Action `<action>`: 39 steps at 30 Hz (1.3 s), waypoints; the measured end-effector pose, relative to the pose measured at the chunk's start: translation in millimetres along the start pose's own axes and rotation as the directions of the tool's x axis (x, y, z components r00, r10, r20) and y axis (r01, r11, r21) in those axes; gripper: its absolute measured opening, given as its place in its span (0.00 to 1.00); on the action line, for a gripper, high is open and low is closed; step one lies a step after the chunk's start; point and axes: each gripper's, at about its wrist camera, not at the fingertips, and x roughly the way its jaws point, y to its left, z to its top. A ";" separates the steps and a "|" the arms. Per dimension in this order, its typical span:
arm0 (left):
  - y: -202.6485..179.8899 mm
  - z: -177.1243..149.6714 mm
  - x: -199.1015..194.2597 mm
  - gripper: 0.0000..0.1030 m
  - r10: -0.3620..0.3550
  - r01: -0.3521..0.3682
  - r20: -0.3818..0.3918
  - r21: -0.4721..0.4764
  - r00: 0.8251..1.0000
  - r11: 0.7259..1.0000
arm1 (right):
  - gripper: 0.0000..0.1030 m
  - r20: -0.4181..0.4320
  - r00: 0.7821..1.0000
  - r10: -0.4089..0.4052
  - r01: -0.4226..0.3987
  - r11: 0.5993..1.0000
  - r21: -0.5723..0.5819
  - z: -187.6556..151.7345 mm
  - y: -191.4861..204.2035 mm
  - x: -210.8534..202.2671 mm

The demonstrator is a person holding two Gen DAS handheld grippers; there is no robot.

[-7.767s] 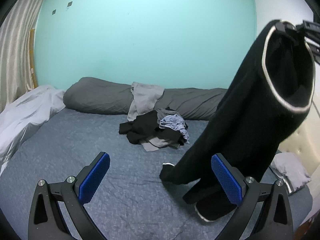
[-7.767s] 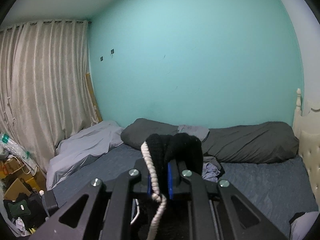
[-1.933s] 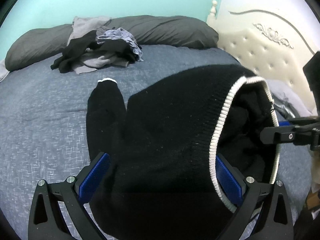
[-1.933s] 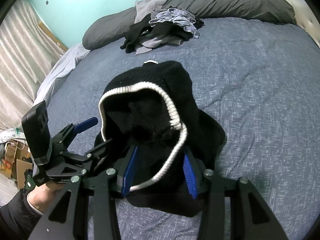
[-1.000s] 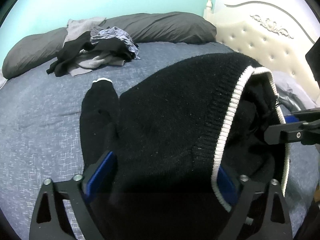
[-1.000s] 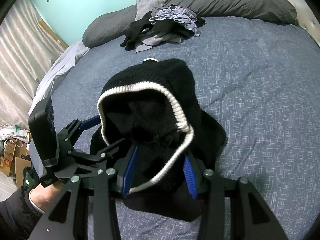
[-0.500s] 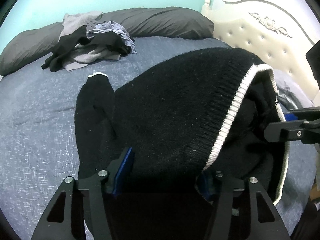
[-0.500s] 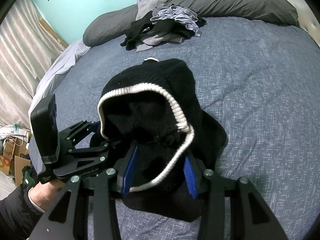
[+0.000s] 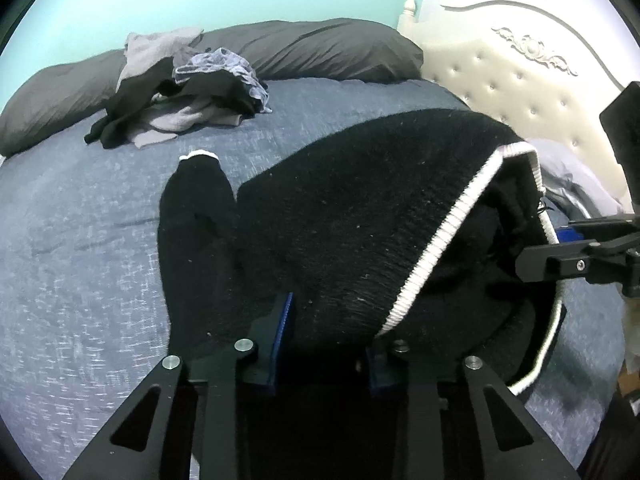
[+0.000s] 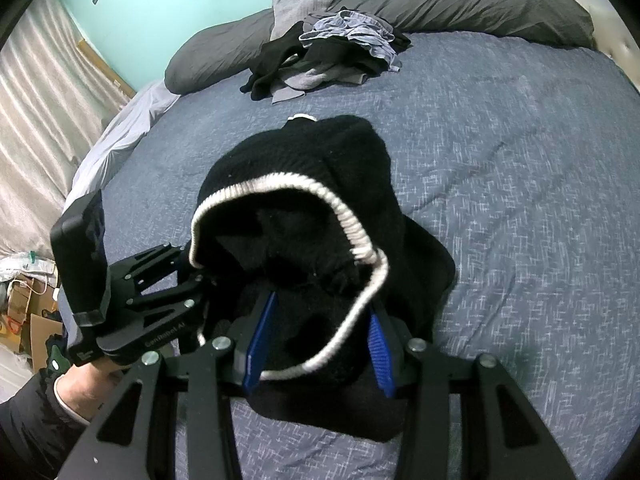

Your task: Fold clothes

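Note:
A black knitted sweater (image 9: 360, 208) with a white ribbed hem lies partly lifted off the blue bed cover (image 9: 80, 220). One sleeve with a white cuff (image 9: 198, 156) stretches flat toward the pillows. My left gripper (image 9: 328, 344) is shut on the sweater's near edge, with thick fabric between its blue pads. My right gripper (image 10: 320, 344) is shut on a bunch of the sweater (image 10: 320, 160) at the hem opening. In the right wrist view the left gripper (image 10: 192, 272) comes in from the left, its tips buried in the knit. The right gripper (image 9: 560, 248) shows at the hem's right side.
A pile of dark and grey clothes (image 9: 188, 92) lies at the far side against long grey pillows (image 9: 320, 48). A white tufted headboard (image 9: 520, 80) stands at the right. Pale bedding (image 10: 120, 128), a curtain (image 10: 32, 92) and cardboard boxes (image 10: 24, 304) sit left of the bed.
My left gripper went from wide open to closed on the sweater's edge. The right gripper lowered the sweater from hanging in the air onto the bed and keeps its hold.

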 end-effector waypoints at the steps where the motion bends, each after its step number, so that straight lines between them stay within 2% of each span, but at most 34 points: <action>1: 0.6 0.2 -2.8 0.29 0.002 -0.002 0.003 0.002 1.000 1.000 | 0.43 0.001 1.000 0.001 -0.001 1.000 0.000 0.1 0.3 -0.6; 8: 6.2 3.9 -27.9 0.21 0.027 -0.027 0.019 0.023 0.999 0.999 | 0.43 0.008 1.000 0.012 -0.012 1.000 -0.018 -0.3 8.9 -5.4; 14: 16.3 6.9 -52.2 0.20 0.050 -0.050 0.027 0.016 0.998 0.999 | 0.26 0.022 1.000 0.014 -0.012 0.998 -0.065 -0.9 22.0 -16.1; 16: 22.9 6.9 -59.9 0.19 0.055 -0.055 0.030 -0.002 0.998 0.998 | 0.16 0.026 0.999 0.021 -0.019 0.995 -0.094 -0.8 30.5 -21.1; 19: 32.6 4.7 -72.6 0.18 0.075 -0.074 0.034 -0.018 0.997 0.997 | 0.11 0.030 0.999 0.043 -0.039 0.990 -0.135 -0.4 44.5 -28.9; 23: 49.8 -0.1 -89.0 0.17 0.097 -0.095 0.034 -0.048 0.995 0.994 | 0.11 0.012 0.995 0.095 -0.091 0.978 -0.186 -3.6 68.7 -33.8; 26: 65.0 -3.5 -97.2 0.14 0.106 -0.103 0.026 -0.086 0.994 0.991 | 0.11 -0.034 0.989 0.143 -0.147 0.965 -0.217 -8.8 85.2 -31.2; 30: 80.3 -8.7 -100.7 0.14 0.123 -0.122 0.007 -0.112 0.992 0.986 | 0.13 -0.066 0.984 0.163 -0.174 0.959 -0.224 -13.3 93.4 -29.1; 34: 85.3 -11.7 -99.9 0.13 0.133 -0.132 -0.004 -0.111 0.991 0.985 | 0.24 -0.051 0.985 0.167 -0.174 0.959 -0.222 -13.8 90.2 -39.1; 39: 84.5 -12.6 -101.6 0.13 0.131 -0.130 0.001 -0.110 0.991 0.985 | 0.28 -0.032 0.991 0.131 -0.134 0.962 -0.240 -9.9 83.1 -45.6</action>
